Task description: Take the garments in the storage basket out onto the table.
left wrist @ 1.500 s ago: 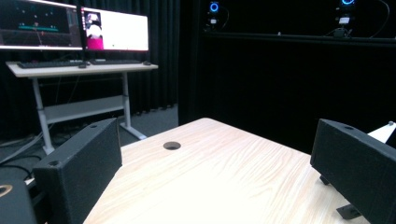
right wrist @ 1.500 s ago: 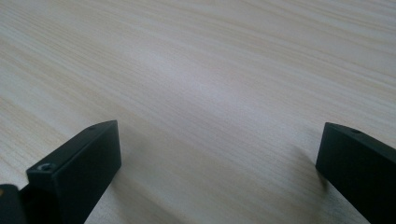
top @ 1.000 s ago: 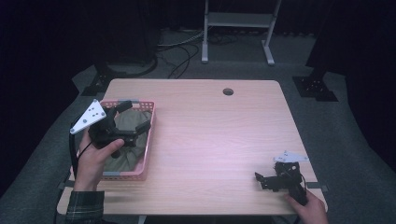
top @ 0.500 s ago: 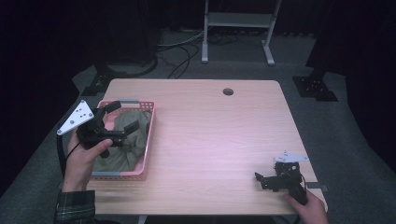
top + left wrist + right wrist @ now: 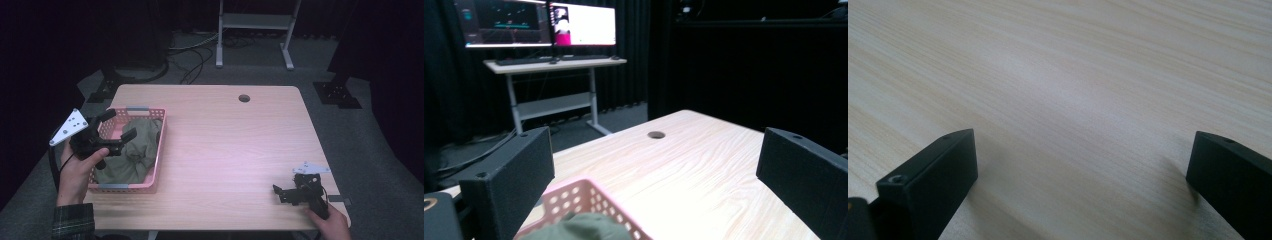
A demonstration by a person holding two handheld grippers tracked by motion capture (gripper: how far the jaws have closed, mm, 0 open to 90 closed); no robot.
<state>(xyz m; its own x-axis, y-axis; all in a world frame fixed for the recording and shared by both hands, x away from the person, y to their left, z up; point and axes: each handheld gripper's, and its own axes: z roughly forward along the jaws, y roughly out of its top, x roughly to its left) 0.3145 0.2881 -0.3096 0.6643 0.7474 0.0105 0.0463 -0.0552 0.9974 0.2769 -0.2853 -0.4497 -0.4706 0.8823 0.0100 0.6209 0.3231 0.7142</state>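
A pink perforated basket (image 5: 159,150) sits at the table's left side with a crumpled olive-green cloth (image 5: 137,147) in it. My left gripper (image 5: 119,126) hovers over the basket's left half, raised above the cloth, open and empty. In the left gripper view the basket corner (image 5: 584,202) and a bit of the cloth (image 5: 584,229) lie low between the wide jaws of my left gripper (image 5: 654,175). My right gripper (image 5: 283,194) rests low at the table's front right, open, with bare wood (image 5: 1073,100) between its jaws (image 5: 1083,175).
The wooden table (image 5: 230,140) has a round cable hole (image 5: 244,98) near its far edge. A white-legged desk (image 5: 554,62) with lit monitors (image 5: 539,22) stands beyond. Cables lie on the grey floor (image 5: 195,60) behind the table.
My left gripper has risen and pulled back to the left from over the cloth in the basket. The right gripper has stayed where it was.
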